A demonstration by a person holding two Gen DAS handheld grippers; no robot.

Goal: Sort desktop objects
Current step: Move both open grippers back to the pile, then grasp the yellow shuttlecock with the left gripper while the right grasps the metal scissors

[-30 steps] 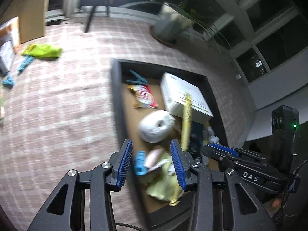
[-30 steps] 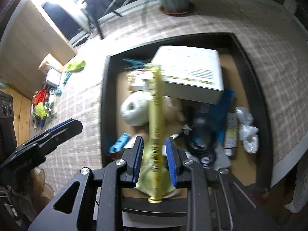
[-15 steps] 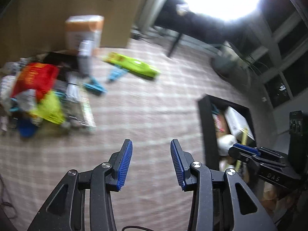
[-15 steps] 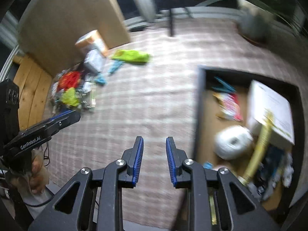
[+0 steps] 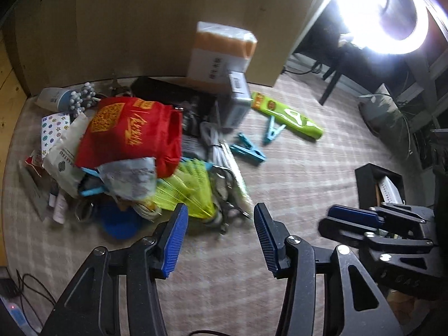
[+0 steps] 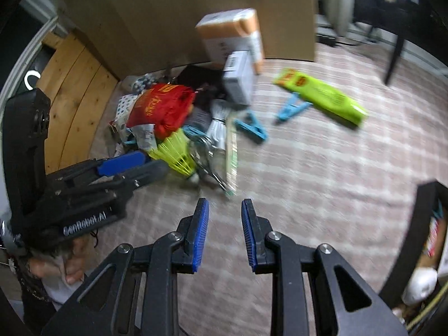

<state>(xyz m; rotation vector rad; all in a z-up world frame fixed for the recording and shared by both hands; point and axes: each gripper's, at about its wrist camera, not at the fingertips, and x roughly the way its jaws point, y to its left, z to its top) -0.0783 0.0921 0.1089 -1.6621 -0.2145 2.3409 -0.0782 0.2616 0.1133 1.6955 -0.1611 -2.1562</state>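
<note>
Both fisheye views look forward along their own fingers, tilted down at the checked worktop [image 5: 294, 168]. The left wrist view sits near the red bag [image 5: 131, 131] and faces it. The right wrist view looks from farther back at the red bag [image 6: 161, 106]. Both share that bag's pile, the green packet [image 5: 288, 114] [image 6: 322, 95] beyond it, and each other's gripper at the edge.
</note>
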